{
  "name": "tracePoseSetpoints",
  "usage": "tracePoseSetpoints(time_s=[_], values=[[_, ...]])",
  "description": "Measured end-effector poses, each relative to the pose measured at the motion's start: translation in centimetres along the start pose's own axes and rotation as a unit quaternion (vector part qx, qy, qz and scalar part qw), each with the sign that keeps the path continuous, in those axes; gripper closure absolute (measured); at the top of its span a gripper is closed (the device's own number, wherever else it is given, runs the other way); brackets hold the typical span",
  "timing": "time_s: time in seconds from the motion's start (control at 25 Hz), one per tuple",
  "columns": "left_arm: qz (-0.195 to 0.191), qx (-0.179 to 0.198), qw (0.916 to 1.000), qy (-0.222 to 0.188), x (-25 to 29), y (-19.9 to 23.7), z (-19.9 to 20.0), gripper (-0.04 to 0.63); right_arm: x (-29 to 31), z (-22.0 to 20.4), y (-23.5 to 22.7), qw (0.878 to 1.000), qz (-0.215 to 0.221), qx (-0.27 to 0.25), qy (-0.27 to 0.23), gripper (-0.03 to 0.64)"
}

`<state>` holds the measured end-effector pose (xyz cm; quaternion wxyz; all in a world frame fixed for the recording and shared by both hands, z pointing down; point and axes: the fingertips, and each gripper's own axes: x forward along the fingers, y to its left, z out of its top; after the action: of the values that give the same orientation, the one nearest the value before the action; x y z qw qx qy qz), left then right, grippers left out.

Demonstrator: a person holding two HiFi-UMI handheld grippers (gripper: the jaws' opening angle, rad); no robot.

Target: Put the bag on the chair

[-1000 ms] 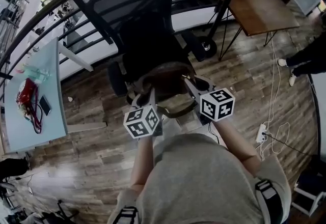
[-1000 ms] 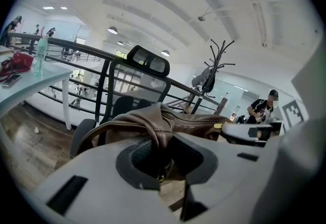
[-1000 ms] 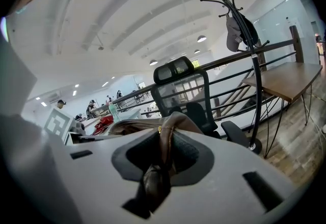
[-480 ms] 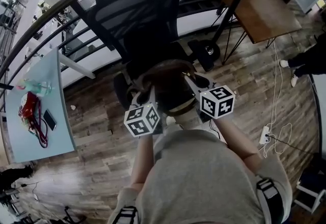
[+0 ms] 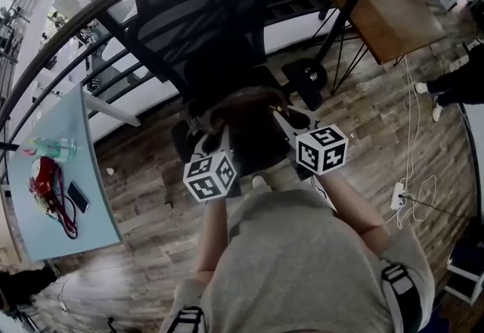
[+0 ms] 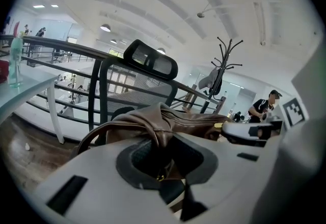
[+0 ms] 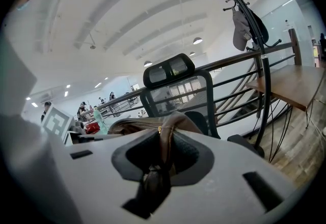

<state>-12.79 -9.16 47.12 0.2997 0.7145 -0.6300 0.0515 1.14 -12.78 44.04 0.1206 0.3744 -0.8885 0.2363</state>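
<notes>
A brown leather bag (image 5: 249, 108) hangs between my two grippers, in front of the black mesh office chair (image 5: 200, 14) and over the front of its seat. My left gripper (image 5: 209, 141) is shut on the bag's left end, where a folded edge of the bag (image 6: 165, 126) runs into the left gripper (image 6: 163, 164). My right gripper (image 5: 284, 119) is shut on the right end; a leather strap and brass fitting of the bag (image 7: 167, 129) sit in the right gripper (image 7: 159, 167). The chair's backrest (image 7: 175, 90) stands just behind. The seat is mostly hidden by the bag.
A pale blue table (image 5: 45, 210) with a bottle, a red item and a phone stands at the left. A curved railing (image 5: 68, 21) runs behind the chair. A coat stand (image 5: 344, 2) and a wooden table (image 5: 386, 10) are at the back right. A power strip (image 5: 398, 195) and cables lie on the floor.
Both grippers have carried the bag forward toward the chair; the chair and its seat now sit closer under the bag. Both grips are unchanged.
</notes>
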Motion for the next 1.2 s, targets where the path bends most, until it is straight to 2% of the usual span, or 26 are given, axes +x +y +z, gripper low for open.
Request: tracePoseSetpoints(time_s=[0.32,0.68,1.2], values=[[-0.002,-0.006,0.9999,0.008,1.3,1.0,-0.2,0.541,1.8,0.0,-0.5,1.000,-0.006,-0.006,0.011,0.555],[0.025,-0.029,0.9992,0.016,2.5,3.6,-1.3,0.541,5.1,-1.5,-0.9,0.999,0.020,-0.015,0.046,0.555],[0.036,-0.045,0.9980,0.025,6.8,5.4,-3.6,0.541,9.2,-3.4,-4.5,0.996,0.021,-0.023,0.078,0.555]])
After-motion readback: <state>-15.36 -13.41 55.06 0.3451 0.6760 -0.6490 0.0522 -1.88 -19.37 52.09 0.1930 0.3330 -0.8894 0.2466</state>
